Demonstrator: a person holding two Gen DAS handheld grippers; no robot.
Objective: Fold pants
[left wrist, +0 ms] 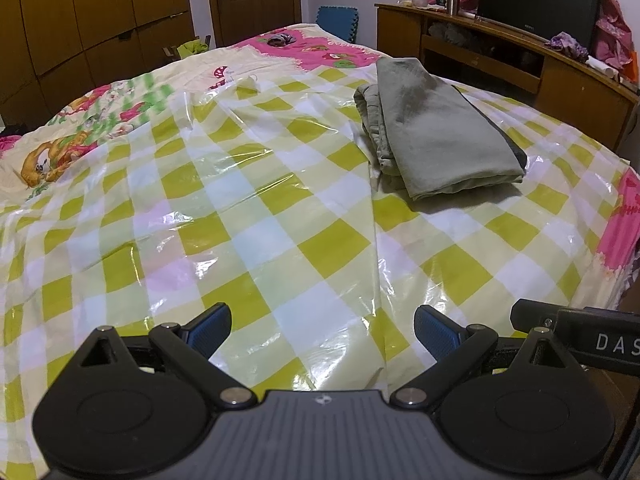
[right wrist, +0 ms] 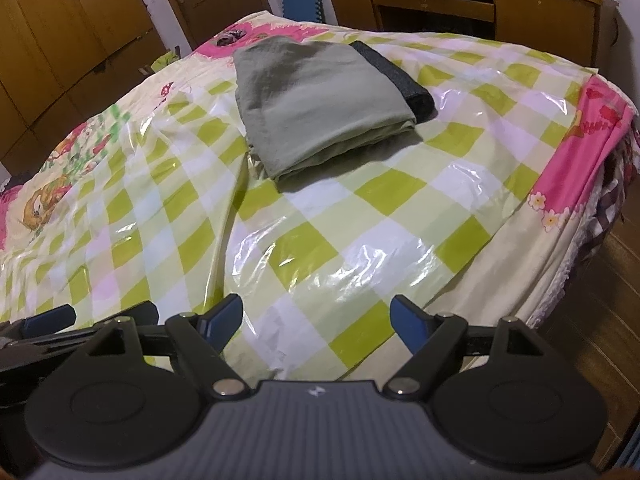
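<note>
Already folded into a thick olive-green rectangle, the pants (left wrist: 432, 128) (right wrist: 316, 104) are lying flat on the bed, on the far half of the checked plastic sheet (left wrist: 260, 216) (right wrist: 360, 216) and toward the side nearest the wooden cabinet (left wrist: 560, 76) (right wrist: 520, 4). A dark folded garment (left wrist: 516, 148) (right wrist: 404, 80) is peeking out from under their right edge, touching them. The glossy green-and-white sheet is covering a floral pink-and-cream quilt (left wrist: 72, 148) (right wrist: 588, 136), which is showing along the far and right edges of the bed. Both grippers are hovering over the near end of the sheet, well apart from the pants and side by side. The left gripper (left wrist: 322, 326) is holding its blue-padded jaws wide apart with nothing between them, and the right gripper (right wrist: 316, 318) is likewise standing spread and empty. Beyond the bed, wooden wardrobe doors (left wrist: 80, 12) (right wrist: 68, 28) are lining the left wall, and a black monitor (left wrist: 538, 4) is sitting on the cabinet.
</note>
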